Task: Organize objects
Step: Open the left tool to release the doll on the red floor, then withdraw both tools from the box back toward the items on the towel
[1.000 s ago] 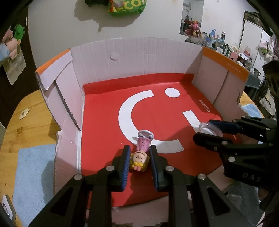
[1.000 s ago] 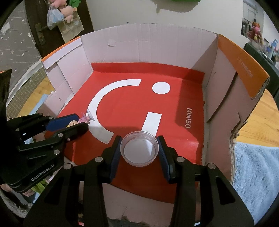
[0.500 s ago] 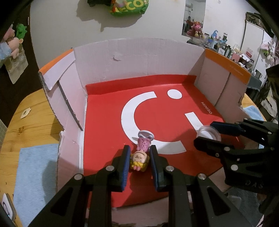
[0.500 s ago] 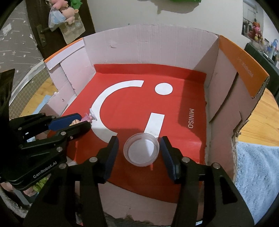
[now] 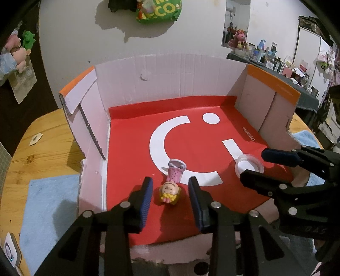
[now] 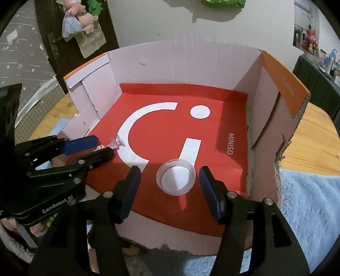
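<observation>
A small doll figure (image 5: 171, 184) in a pink dress lies head toward me on the red floor of the cardboard box (image 5: 170, 74). My left gripper (image 5: 170, 191) is open, its pads on either side of the doll without touching it. A clear round plastic lid (image 6: 176, 177) lies on the box floor near the front right. My right gripper (image 6: 170, 186) is open around it, pads apart from its rim. The lid also shows in the left wrist view (image 5: 249, 165), the doll in the right wrist view (image 6: 114, 144), mostly hidden by the left fingers.
The box has white walls with orange-edged side flaps (image 6: 284, 85) and stands on a wooden table (image 5: 42, 148). Blue cloths lie on the table left (image 5: 46, 208) and right (image 6: 308, 208) of the box. Bagged toys hang on the wall (image 6: 80, 17).
Both grippers have opened. The left let go of the doll and the right let go of the lid; both things now lie on the box floor. Both grippers pulled back slightly.
</observation>
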The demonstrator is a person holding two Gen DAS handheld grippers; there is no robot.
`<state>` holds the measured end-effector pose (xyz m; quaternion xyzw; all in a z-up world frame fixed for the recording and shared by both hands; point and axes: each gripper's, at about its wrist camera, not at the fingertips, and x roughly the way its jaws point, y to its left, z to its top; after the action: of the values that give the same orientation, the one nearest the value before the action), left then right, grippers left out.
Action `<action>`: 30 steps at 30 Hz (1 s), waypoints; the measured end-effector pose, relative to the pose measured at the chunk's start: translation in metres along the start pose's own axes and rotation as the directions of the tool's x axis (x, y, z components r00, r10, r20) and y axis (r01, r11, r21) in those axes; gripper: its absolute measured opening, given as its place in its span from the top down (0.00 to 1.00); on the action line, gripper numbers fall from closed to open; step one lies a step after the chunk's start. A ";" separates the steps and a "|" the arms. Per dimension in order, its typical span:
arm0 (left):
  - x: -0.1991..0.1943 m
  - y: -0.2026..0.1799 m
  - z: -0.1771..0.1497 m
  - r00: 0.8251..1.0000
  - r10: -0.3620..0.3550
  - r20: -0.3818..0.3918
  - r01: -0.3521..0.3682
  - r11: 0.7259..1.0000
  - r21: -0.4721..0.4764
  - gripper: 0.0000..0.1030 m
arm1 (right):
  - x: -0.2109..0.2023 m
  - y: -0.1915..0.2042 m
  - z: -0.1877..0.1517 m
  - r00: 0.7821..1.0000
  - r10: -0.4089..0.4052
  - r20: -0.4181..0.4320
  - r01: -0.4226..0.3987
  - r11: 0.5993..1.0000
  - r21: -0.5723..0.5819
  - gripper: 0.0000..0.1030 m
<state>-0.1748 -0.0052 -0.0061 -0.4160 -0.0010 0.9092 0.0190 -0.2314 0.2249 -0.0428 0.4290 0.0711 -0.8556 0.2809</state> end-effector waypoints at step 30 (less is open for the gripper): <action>-0.043 -0.001 -0.013 0.996 0.034 0.077 -0.033 0.999 -0.008 0.25 | -0.047 0.011 -0.016 0.995 -0.008 0.102 0.008 1.000 0.007 0.17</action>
<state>-0.1367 -0.0055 0.0175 -0.3807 0.0024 0.9247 0.0025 -0.1925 0.2414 -0.0148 0.3852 0.0558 -0.8777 0.2795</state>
